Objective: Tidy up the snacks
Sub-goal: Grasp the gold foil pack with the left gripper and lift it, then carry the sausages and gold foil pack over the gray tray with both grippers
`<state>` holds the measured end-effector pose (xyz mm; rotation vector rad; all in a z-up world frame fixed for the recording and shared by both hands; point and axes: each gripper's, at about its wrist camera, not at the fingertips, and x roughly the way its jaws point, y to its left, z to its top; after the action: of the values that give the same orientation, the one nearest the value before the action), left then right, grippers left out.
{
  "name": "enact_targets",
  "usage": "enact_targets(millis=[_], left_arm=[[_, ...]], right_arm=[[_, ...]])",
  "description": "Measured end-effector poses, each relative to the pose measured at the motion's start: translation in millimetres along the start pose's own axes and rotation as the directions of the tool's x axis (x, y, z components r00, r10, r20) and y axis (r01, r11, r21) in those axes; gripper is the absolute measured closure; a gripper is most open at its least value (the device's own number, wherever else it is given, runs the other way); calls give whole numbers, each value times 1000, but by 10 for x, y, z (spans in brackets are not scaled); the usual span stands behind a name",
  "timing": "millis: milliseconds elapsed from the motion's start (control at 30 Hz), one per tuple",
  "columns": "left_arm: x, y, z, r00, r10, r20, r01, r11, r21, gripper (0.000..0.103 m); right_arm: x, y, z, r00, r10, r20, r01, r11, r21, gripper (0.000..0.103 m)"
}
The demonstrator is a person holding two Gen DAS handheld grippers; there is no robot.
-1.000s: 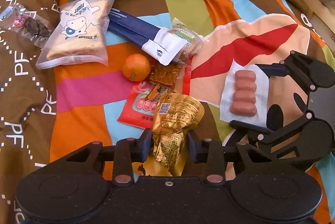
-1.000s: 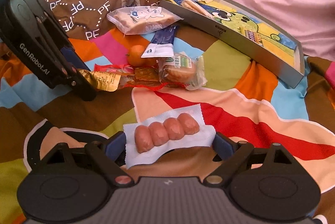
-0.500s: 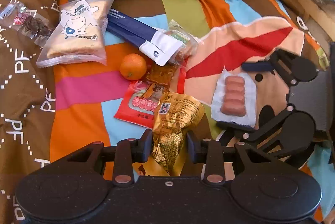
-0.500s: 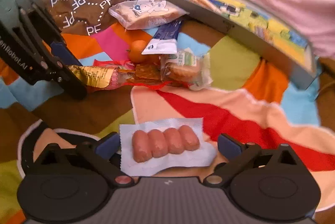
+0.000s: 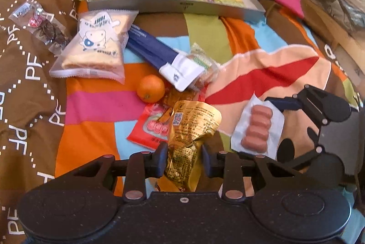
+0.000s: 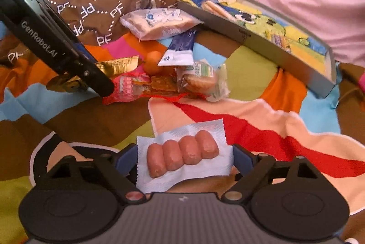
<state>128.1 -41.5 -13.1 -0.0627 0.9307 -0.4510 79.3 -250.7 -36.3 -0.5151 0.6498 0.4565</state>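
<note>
Left gripper point(image 5: 183, 158) clamped on the crumpled lower end of a gold pouch point(image 5: 190, 129), pouch rising ahead of the fingers, long axis along the line of sight. Right gripper point(image 6: 184, 160) spread wide either side of a sausage pack point(image 6: 182, 156); blue pads at the pack's short edges, firm contact not discernible, so probably not yet gripped. Pack's long axis across the jaw gap, four sausages side by side in white wrap, flat on the quilt point(image 6: 262, 129). From the left wrist view, same pack point(image 5: 256, 127) to the right of the pouch, between the two grippers, right gripper point(image 5: 280, 127) plainly nearer. Tray point(image 5: 180, 5) with cartoon lining far ahead, well apart from both, already holding a few items. Between: orange point(image 5: 151, 88), red packet point(image 5: 152, 127), blue-white packet point(image 5: 163, 55), cake bag point(image 5: 95, 45), clear candy wrap point(image 5: 43, 26), loosely heaped. Surface soft, wrinkled, multicoloured; brown patterned cloth on the left, pink fabric beyond the tray. Judged next: squeeze across the pack's length, lift, carry to the tray.
</note>
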Motion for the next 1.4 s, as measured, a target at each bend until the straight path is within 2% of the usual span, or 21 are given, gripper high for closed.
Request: enact_targets(millis=[133, 333, 433, 500, 533, 667, 800, 933, 1033, 1100, 1200, 1267, 1400], left_arm=[[-29, -21, 37, 999, -14, 36, 14, 1000, -20, 71], [-1, -32, 66, 999, -9, 47, 10, 1000, -22, 72], [-69, 13, 135, 995, -41, 96, 44, 998, -36, 76], [-104, 27, 240, 990, -59, 128, 64, 997, -36, 86], [-100, 31, 309, 989, -67, 132, 72, 997, -32, 87], [64, 58, 469, 994, -62, 89, 65, 997, -36, 87], [130, 129, 381, 996, -25, 81, 26, 1000, -12, 86], [134, 184, 344, 997, -43, 71, 42, 999, 20, 81], [235, 154, 303, 997, -82, -9, 82, 995, 52, 80], [308, 102, 245, 997, -70, -37, 73, 993, 90, 79], [333, 90, 202, 998, -54, -25, 56, 993, 100, 79], [317, 105, 226, 999, -45, -12, 46, 995, 88, 84], [214, 87, 246, 997, -54, 59, 48, 995, 90, 84]], right_arm=[[-41, -81, 23, 1000, 1, 21, -2, 999, 43, 13], [-55, -154, 19, 1000, -12, 18, 11, 998, 60, 13], [-89, -177, 56, 999, -12, 39, 10, 999, 49, 13], [-84, -210, 107, 999, -11, 49, 9, 999, 45, 13], [-68, -229, 139, 999, -11, 50, 9, 999, 49, 13], [13, -276, 222, 999, -9, 46, 6, 997, 72, 13], [32, -262, 201, 999, 0, 45, -3, 998, 64, 13], [63, -234, 162, 999, 8, 40, -10, 998, 56, 13], [77, -233, 165, 999, 11, 42, -14, 998, 63, 13], [66, -229, 174, 999, 8, 47, -11, 998, 57, 13], [35, -240, 181, 998, -1, 57, -2, 999, 54, 13], [13, -252, 186, 998, -5, 67, 2, 998, 55, 13], [-4, -277, 217, 997, -17, 80, 13, 999, 52, 13]])
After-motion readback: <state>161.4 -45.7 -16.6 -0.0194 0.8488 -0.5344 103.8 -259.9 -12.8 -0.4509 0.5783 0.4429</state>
